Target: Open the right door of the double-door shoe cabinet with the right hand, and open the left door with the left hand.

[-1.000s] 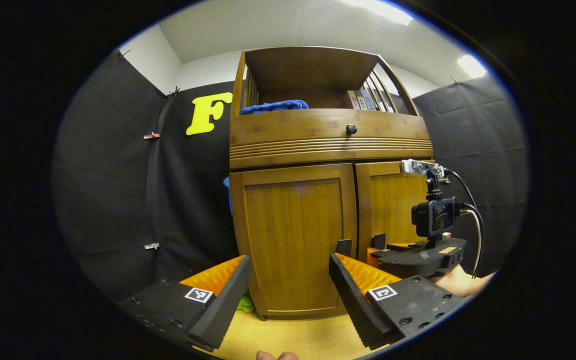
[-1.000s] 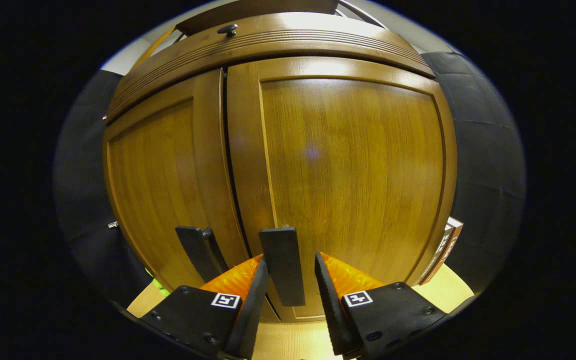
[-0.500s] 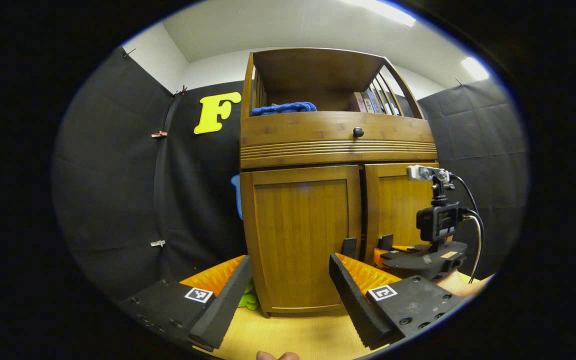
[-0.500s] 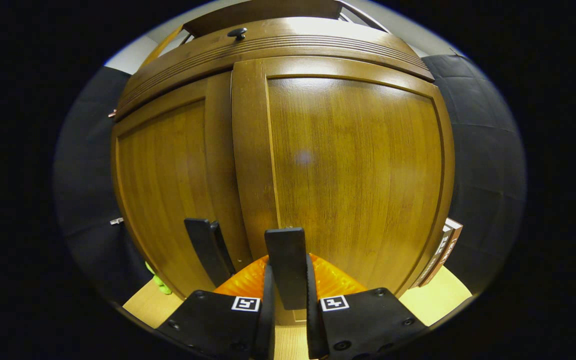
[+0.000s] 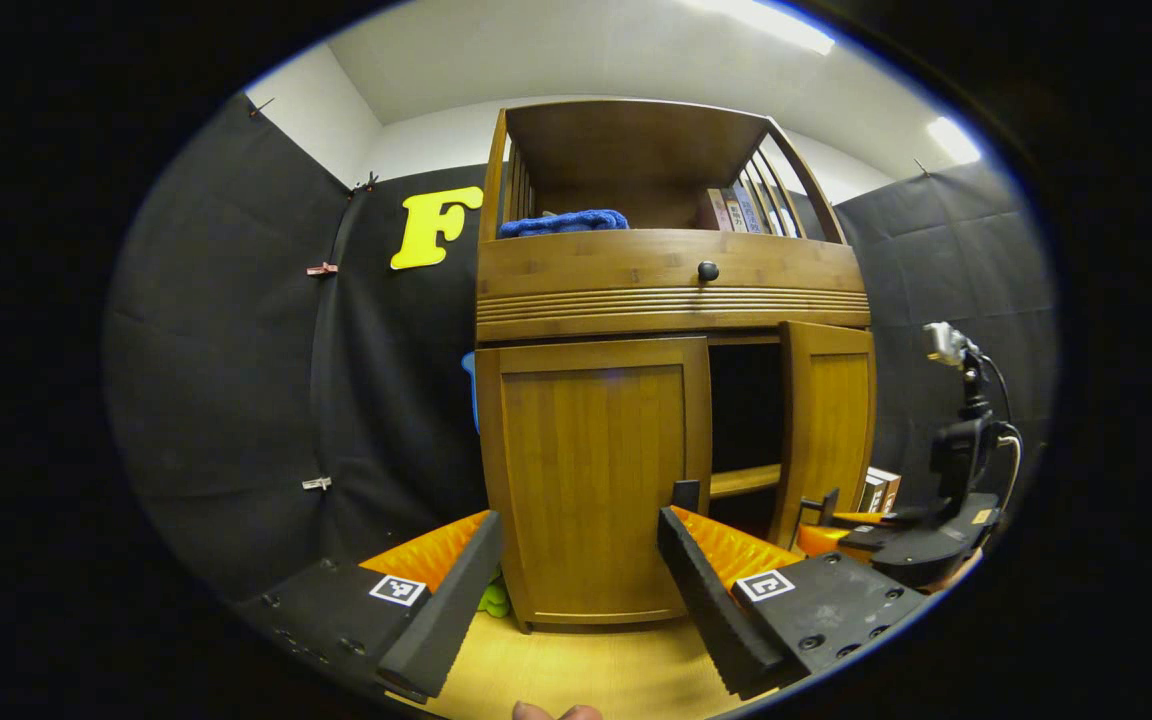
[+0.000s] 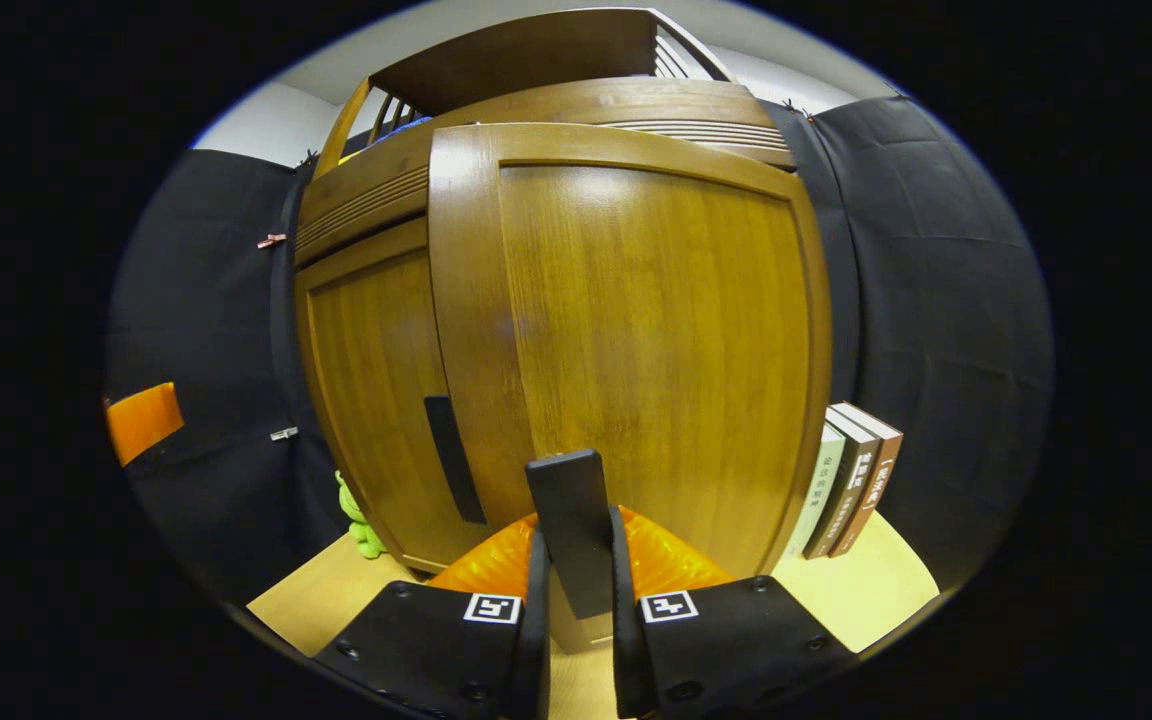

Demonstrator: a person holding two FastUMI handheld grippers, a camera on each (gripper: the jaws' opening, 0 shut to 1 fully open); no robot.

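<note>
In the left gripper view, the left gripper (image 5: 576,590) sits at the bottom centre with its jaws spread wide and nothing between them. Just above it the left door (image 5: 596,470) of the shoe cabinet (image 5: 671,290) stands flush and closed, filling the middle of the frame; its handle (image 5: 686,495) is a dark upright bar at the door's right edge, near the gripper's right finger but not touched. To the right of that, a dark gap shows the inside with a shelf (image 5: 744,481), and the right door (image 5: 828,420) hangs swung outward. At the right edge of the frame the right gripper (image 5: 836,510) reaches that door.

In the right gripper view, the right gripper's jaws are pressed on the right door's handle (image 6: 576,530) at the bottom centre, with the door panel filling the frame above. Books (image 6: 851,480) stand at lower right.

The right door looks partly open, perhaps with more swing to go. The left door is not yet begun.
</note>
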